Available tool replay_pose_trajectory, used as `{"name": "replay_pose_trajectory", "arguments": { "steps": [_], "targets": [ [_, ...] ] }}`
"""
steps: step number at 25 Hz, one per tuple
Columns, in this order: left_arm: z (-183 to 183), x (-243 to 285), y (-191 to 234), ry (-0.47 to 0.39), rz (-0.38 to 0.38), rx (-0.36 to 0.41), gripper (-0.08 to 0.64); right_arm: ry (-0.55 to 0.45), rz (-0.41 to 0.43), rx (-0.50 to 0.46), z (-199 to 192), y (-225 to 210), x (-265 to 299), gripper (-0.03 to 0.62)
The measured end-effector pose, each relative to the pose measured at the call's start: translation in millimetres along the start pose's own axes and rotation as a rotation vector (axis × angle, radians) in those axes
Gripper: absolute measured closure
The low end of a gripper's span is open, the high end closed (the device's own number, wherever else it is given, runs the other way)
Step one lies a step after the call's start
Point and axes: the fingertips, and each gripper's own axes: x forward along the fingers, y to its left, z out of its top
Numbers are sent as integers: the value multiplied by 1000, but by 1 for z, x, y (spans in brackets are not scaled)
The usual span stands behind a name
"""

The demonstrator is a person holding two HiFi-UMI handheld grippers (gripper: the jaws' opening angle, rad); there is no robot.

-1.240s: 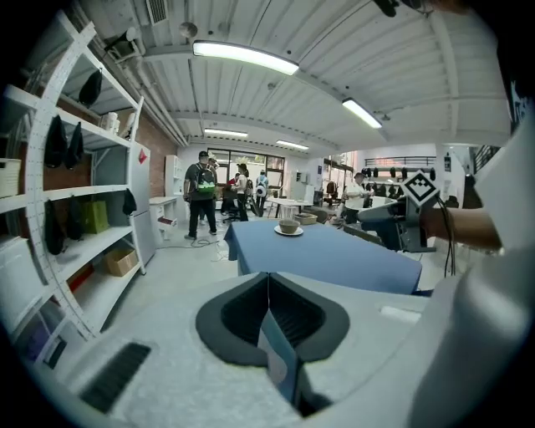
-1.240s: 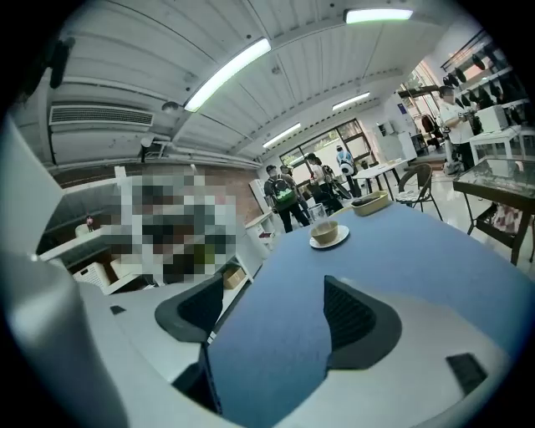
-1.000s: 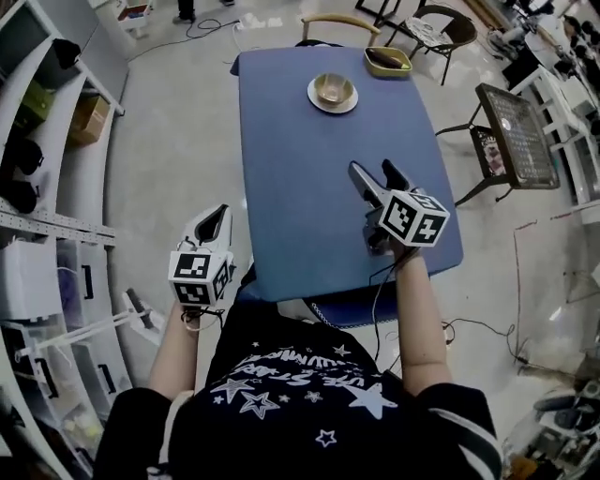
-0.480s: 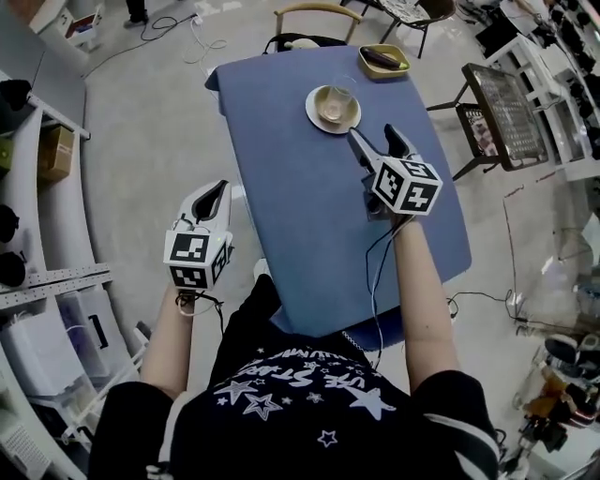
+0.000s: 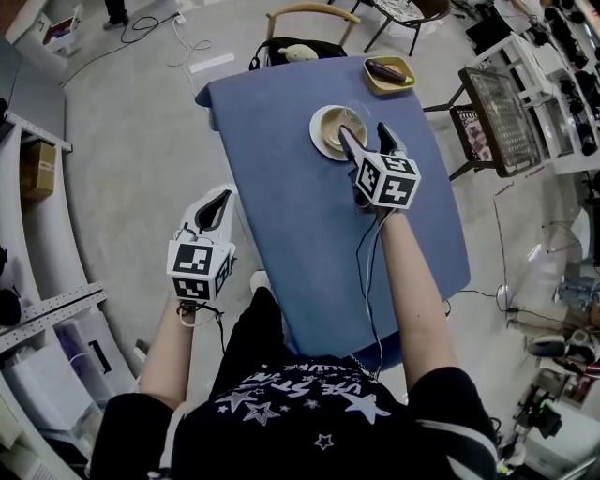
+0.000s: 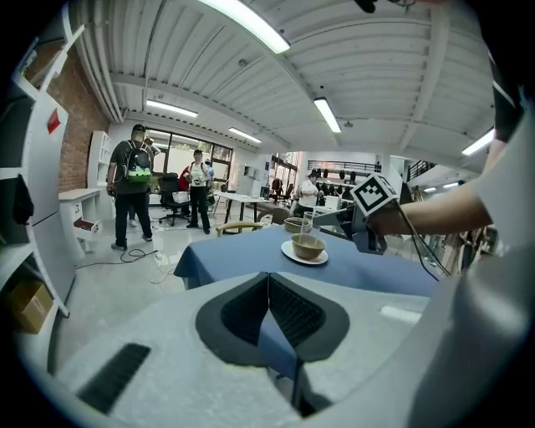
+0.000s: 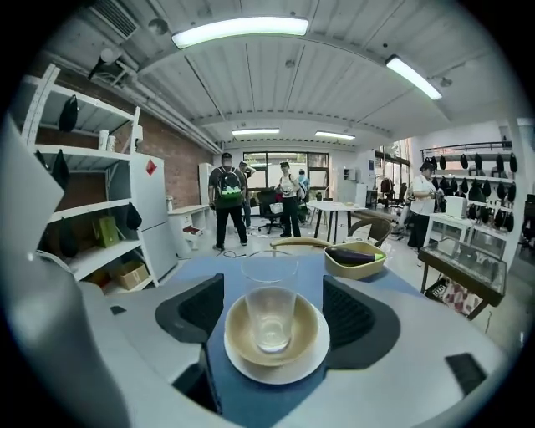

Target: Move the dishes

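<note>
Hanging back, left hand-held gripper [image 5: 217, 202]: jaws pressed together with nothing in them. It's parked off the surface's 9 o'clock edge, out over the floor and well apart from every dish.
Surface [image 5: 300, 244]: blue top, and the near half is bare. All the crockery sits at the far end.
Right hand-held gripper [image 5: 366, 139]: jaws spread wide and gripping nothing. It reaches out across the surface toward 12 o'clock.
Stack: a white plate [image 7: 276, 369] carries a tan bowl [image 7: 236, 336], and a clear glass [image 7: 270, 322] stands upright in that bowl. The whole pile rests flat on the surface in its far half.
Stack against right hand-held gripper: the right gripper view has it dead ahead at 12 o'clock, framed squarely between the two pads. The plate rim comes in close to each side. Whether either pad touches the rim, I cannot tell.
Yellow dish [image 5: 389, 73]: beyond the stack at about 1 o'clock, near the far right corner. It holds a dark aubergine [image 7: 351, 255], and neither hand-held gripper is anywhere near it.
Chair [image 5: 302, 13]: tucked in at the far end, at 12 o'clock.
Done so far: nothing, by my reading. Every dish is sitting on the surface, unlifted.
In hand: this looks like the approach, lined up on the stack with no grip taken.
Left to do: close on the plate or bowl, carry the pile off without tipping the glass, then deal with the yellow dish.
</note>
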Motion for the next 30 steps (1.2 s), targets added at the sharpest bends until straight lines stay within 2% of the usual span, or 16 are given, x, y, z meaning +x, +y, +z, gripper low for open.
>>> {"name": "replay_pose_trajectory", "arguments": {
  "steps": [11,12,14,20,26,30],
  "targets": [
    [-12,35,20,34,-27,-44,541,25,42,-51,3,4,51,238],
    [-12,38,20,36,-26,-48,541,29,46,-61,3,4,52,243],
    [-13,42,20,40,-28,-55,541,39,54,-83,3,3,53,307],
    [-21,46,22,48,-39,-76,541,55,101,-55,5,10,52,310],
    [-7,65,20,30,-55,-71,541,-42,138,-25,61,5,42,310],
    [3,82,14,23,-78,-80,541,-84,121,-32,94,-13,50,310]
  ]
}}
